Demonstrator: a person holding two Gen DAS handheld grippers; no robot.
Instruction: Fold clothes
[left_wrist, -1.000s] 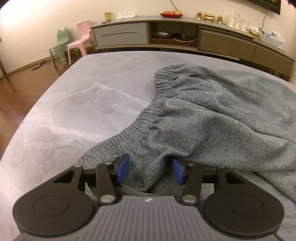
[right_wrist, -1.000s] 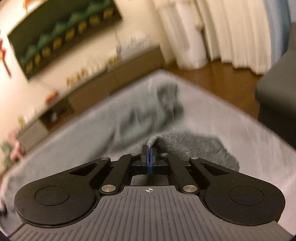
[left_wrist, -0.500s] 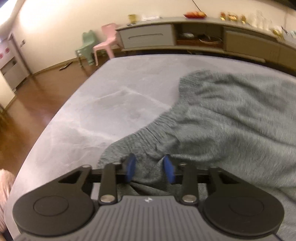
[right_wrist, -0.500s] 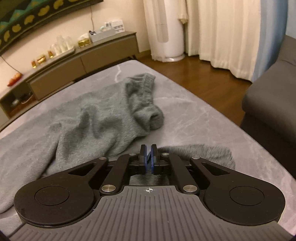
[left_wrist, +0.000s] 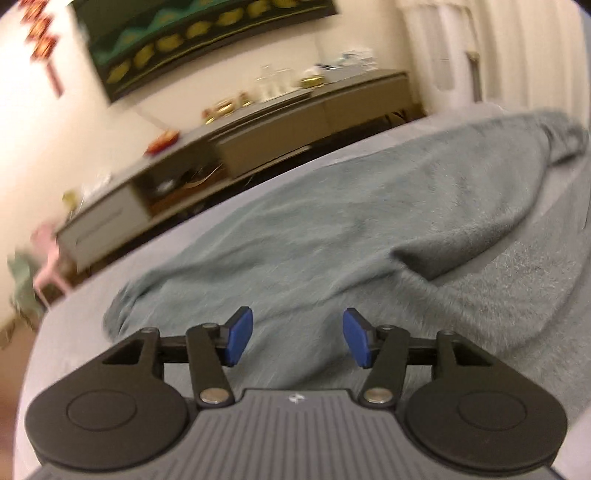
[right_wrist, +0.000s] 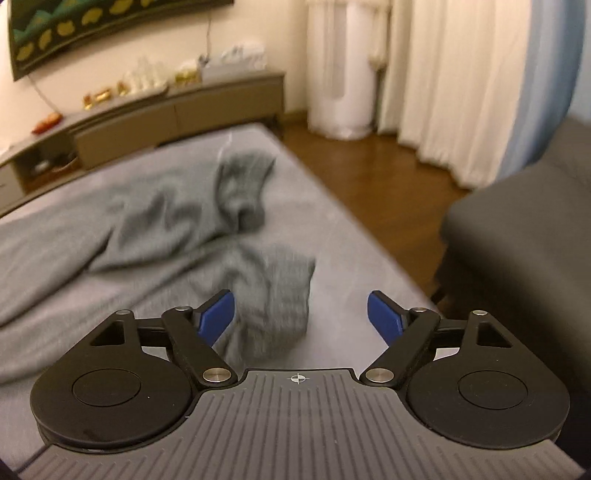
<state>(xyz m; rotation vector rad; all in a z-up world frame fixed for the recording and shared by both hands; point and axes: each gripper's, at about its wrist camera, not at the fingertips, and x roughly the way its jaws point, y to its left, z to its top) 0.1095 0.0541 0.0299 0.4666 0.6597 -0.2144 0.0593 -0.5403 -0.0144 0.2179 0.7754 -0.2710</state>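
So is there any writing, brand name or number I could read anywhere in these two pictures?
No readable words or numbers in either view.
Left claw body: a small white emblem, no letters.
Right claw body: a white crosshair mark, a symbol only.
Red wall decoration: too blurred to read.
Wall painting: yellow shapes, no text.
Items on the sideboard: too small and blurred to read.

My left view is smeared with motion: the small things on the sideboard (left_wrist: 258, 122) are too blurred to name, and the grey garment (left_wrist: 332, 229) runs off the right edge. My right hand-held gripper (right_wrist: 301, 314) hides the near end of the garment's cuff (right_wrist: 273, 295), itself blurred. The sofa (right_wrist: 517, 229) is cut off at the right edge.
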